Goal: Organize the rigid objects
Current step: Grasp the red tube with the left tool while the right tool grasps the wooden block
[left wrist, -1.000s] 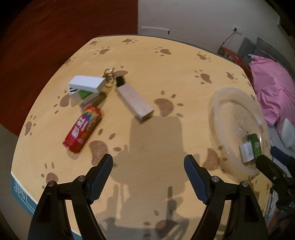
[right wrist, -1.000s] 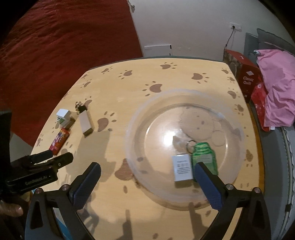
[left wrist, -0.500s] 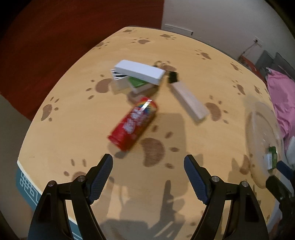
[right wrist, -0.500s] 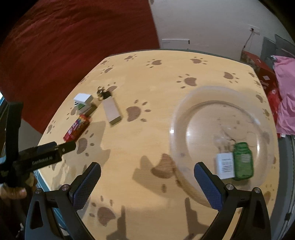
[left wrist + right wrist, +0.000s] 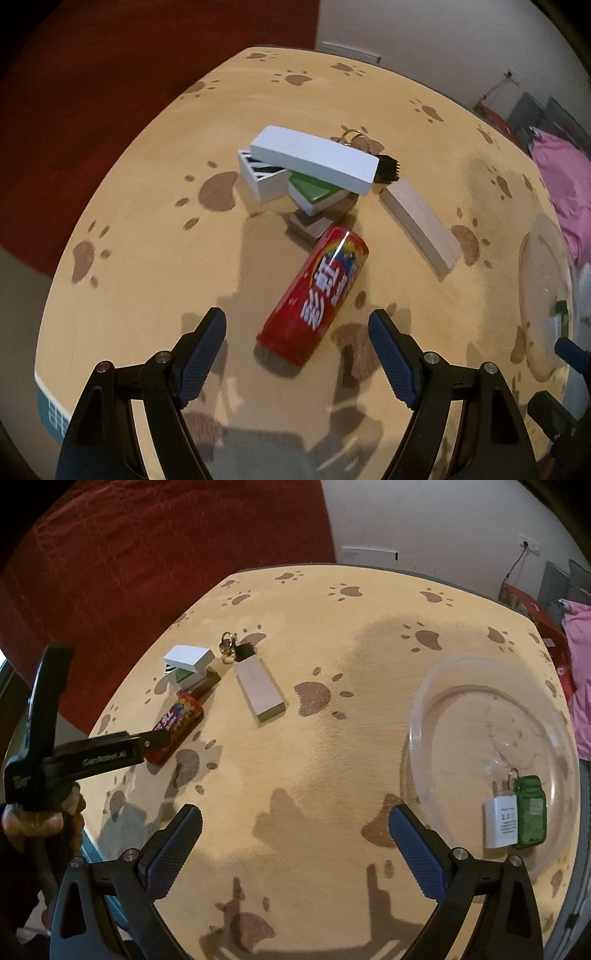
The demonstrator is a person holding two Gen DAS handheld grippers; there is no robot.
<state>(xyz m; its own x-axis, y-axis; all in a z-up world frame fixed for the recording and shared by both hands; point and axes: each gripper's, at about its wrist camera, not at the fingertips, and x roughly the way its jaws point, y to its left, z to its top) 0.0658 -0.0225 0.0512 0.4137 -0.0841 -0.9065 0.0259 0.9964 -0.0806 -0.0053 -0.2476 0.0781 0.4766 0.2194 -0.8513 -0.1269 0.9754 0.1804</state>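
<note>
A red candy tube lies on the paw-print table just ahead of my open left gripper, between its fingers but apart from them. It also shows in the right wrist view. Behind it is a pile of white blocks with a green-topped block, a wooden block and a black keyring. My right gripper is open and empty over bare table. A clear bowl at the right holds a white block and a green bottle.
The table's left edge is close to the left gripper. A red rug covers the floor behind. Pink bedding and a red box lie off the table's right side.
My left gripper has moved left and closer to the red tube, which now lies between its fingers. My right gripper has swung left, away from the bowl. Both stay open.
</note>
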